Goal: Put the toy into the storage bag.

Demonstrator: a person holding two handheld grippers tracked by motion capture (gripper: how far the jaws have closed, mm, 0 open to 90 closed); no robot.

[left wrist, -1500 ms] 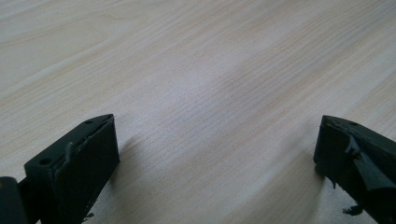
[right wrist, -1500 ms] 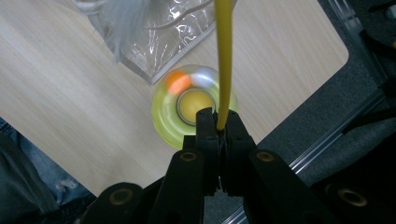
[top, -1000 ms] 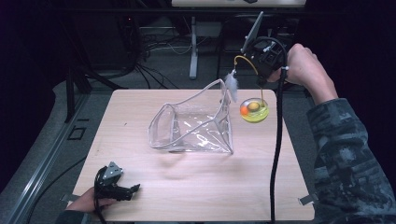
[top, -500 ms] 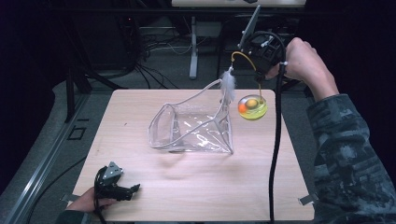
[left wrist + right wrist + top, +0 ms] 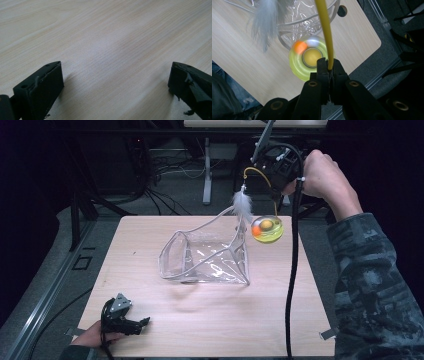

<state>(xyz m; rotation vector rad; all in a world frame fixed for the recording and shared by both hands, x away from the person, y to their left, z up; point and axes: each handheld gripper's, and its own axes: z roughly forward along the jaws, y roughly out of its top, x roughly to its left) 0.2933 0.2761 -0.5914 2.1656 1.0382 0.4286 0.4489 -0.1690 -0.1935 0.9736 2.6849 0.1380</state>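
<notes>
Two grippers at work: the right gripper (image 5: pixel 329 65), clenched on the springy yellow wire (image 5: pixel 325 30) of a light feather toy (image 5: pixel 266 229), dangles it beside a clear bag (image 5: pixel 207 257), while the left gripper (image 5: pixel 125 321) rests released.

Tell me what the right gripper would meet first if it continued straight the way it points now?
Probably the yellow-green disc, which hangs just beyond the right gripper shut on the yellow wire; the table lies behind it. Depth is unclear.
</notes>
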